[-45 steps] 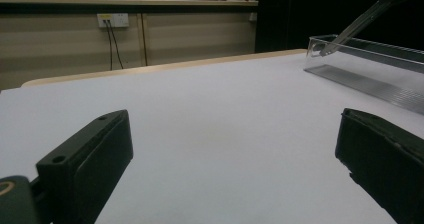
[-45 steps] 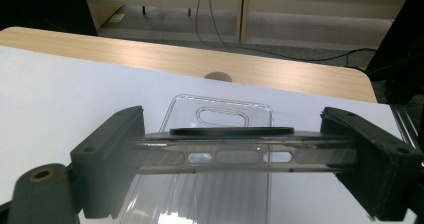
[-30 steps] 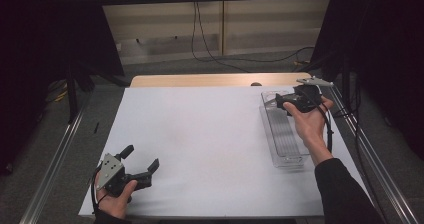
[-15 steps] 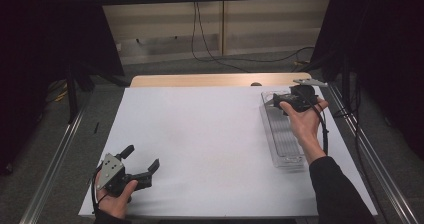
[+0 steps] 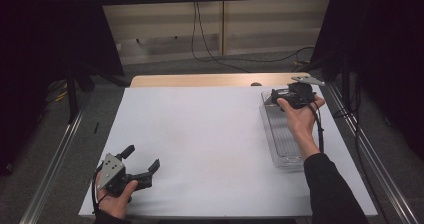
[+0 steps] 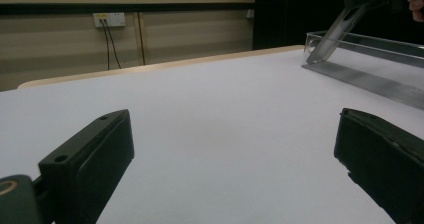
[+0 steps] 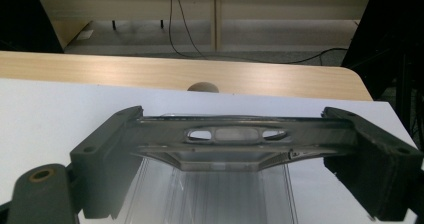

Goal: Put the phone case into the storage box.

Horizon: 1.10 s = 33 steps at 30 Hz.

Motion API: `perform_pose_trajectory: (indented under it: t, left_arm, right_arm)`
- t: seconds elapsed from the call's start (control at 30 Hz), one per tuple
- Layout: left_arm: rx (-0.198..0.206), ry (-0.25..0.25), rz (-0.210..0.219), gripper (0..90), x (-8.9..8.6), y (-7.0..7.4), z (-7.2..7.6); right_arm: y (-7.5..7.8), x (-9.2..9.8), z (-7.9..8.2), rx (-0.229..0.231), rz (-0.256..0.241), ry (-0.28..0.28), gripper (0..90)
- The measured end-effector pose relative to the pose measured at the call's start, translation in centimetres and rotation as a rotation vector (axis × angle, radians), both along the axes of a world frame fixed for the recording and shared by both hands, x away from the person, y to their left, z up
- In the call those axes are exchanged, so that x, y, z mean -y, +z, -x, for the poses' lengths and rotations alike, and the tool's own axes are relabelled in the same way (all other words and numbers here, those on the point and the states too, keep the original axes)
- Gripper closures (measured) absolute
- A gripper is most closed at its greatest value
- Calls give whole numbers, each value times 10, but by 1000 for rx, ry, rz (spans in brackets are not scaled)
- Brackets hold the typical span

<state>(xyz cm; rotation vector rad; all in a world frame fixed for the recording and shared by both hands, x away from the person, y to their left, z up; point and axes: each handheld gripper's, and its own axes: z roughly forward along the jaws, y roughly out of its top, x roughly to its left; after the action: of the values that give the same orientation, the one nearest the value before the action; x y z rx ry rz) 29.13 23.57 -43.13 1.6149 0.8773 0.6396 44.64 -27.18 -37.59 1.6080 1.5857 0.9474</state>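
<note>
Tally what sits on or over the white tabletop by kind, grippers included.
Grippers: 2, the left gripper and the right gripper.
Clear plastic trays: 1, the tray.
Total: 3.

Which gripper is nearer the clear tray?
Right. The right gripper is at the clear tray's far end, its jaws spanning the end wall. The left gripper rests open at the near left of the table, far from the tray.

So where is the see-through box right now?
In the high view, the clear box lies along the right edge of the white table, its far end between the right gripper's jaws.
</note>
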Motion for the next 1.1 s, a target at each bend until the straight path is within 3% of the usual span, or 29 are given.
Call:
perform_pose_trajectory:
  t: [0.47,0.73,1.1]
  left_arm:
    - [4,-9,-11,26,0,0,0]
    - [5,-9,-7,26,-1,0,0]
    - [4,-9,-13,26,0,0,-1]
  right_arm:
    - [-2,-4,-11,36,8,-22,117]
    - [-4,-9,-15,63,19,-65,117]
    - [-5,-11,-24,72,38,-43,117]
